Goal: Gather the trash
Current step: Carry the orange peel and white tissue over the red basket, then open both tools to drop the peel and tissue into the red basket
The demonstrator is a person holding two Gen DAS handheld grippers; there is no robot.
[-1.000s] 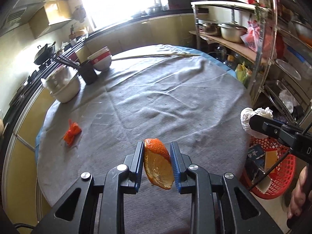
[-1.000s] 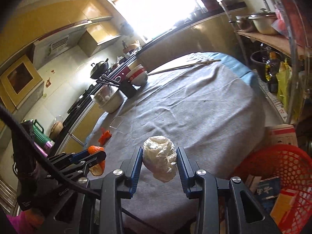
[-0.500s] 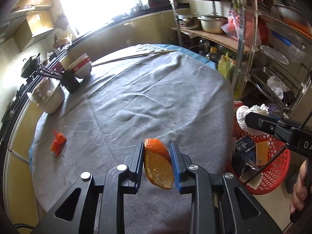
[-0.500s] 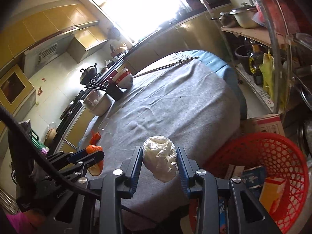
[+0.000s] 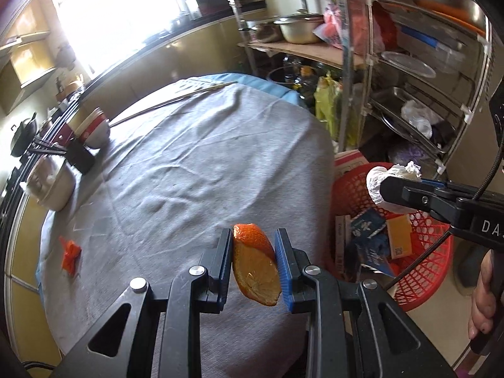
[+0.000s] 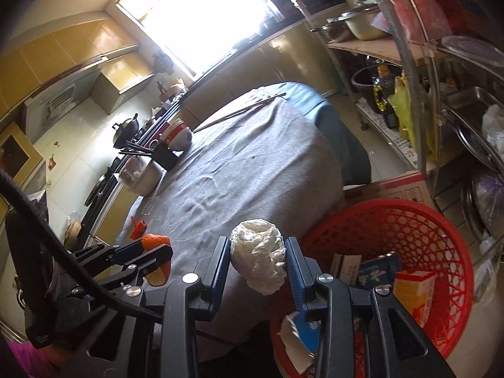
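The left gripper (image 5: 253,263) was clamped on a piece of orange peel (image 5: 255,266), its blue pads pressed to both sides, held over the near edge of the round table (image 5: 204,163) with its grey cloth. The right gripper (image 6: 256,263) was closed on a crumpled white tissue wad (image 6: 259,260), held above the table edge just beside the red plastic basket (image 6: 419,230) on the floor. The basket held small cartons (image 6: 412,286) and paper scraps. Further out on the cloth, near the left rim, lay a small red wrapper (image 5: 70,253). Beyond it stood a white pot (image 5: 52,186), a black chopstick holder (image 5: 80,157) and stacked red-and-white bowls (image 5: 94,129). A long thin stick (image 5: 176,99) lay across the far side. Metal shelves (image 5: 409,72) with pots stood to the right.
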